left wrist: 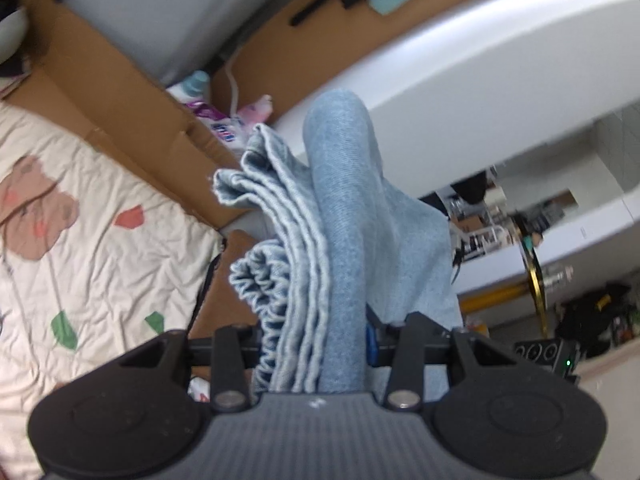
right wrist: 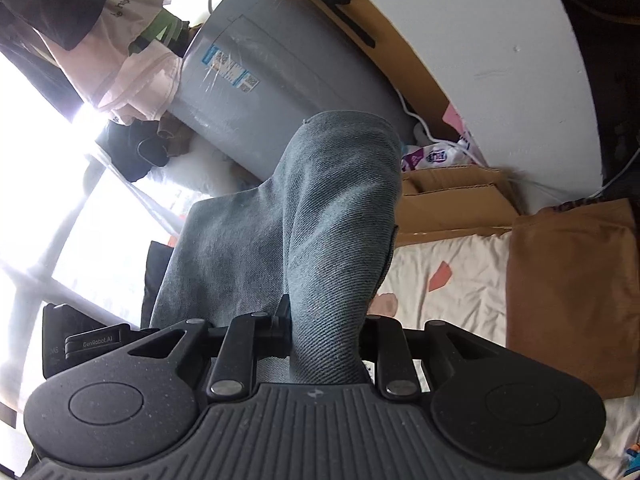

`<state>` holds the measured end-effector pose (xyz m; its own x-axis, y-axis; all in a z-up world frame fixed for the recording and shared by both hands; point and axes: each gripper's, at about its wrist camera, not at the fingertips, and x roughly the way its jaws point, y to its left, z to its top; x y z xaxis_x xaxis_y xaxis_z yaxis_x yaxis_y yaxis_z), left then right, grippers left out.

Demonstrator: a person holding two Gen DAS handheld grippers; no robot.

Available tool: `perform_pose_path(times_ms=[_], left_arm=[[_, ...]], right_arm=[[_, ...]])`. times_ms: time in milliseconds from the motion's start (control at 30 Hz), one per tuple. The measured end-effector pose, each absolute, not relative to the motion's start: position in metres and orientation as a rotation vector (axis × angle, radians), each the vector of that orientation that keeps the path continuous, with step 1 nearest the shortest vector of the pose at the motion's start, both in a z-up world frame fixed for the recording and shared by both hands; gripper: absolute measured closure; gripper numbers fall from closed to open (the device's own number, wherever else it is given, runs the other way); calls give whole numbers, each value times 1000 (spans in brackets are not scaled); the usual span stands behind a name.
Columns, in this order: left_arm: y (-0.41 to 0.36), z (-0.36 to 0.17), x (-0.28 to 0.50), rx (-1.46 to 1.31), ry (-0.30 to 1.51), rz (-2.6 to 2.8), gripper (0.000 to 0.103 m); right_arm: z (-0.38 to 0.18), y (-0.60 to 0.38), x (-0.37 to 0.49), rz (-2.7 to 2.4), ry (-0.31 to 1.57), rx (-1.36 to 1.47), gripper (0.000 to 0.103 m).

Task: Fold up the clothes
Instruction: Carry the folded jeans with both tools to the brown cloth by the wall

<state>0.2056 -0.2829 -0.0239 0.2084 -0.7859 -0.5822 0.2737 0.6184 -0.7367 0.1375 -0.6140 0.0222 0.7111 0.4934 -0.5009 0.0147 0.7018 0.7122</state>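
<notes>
While both the left tongs (left wrist: 320,344) and right tongs (right wrist: 324,336) seem clamped on the blue jeans (left wrist: 344,208) above the bed (left wrist: 92,216), its bunched layers could slip free.

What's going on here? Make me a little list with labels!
held thing: blue jeans, bunched in layers
left tongs: shut on jeans
right tongs: shut on jeans
underneath: flowered quilt
on quilt: brown cloth
nearby: cardboard boxes, grey bin
jeans position: lifted off the quilt
</notes>
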Motion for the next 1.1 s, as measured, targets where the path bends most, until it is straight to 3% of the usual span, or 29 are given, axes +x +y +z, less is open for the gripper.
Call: perform_pose_path(times_ms=[667,1100], left_arm=[[-400,-83,230,-495,1083,-1033,60],[-467,-193,251,-529,1128,-1116,60]], right_arm=[[-15,-713,129,96,644,685,79],[-100,-764,140,-67,672,577,77]])
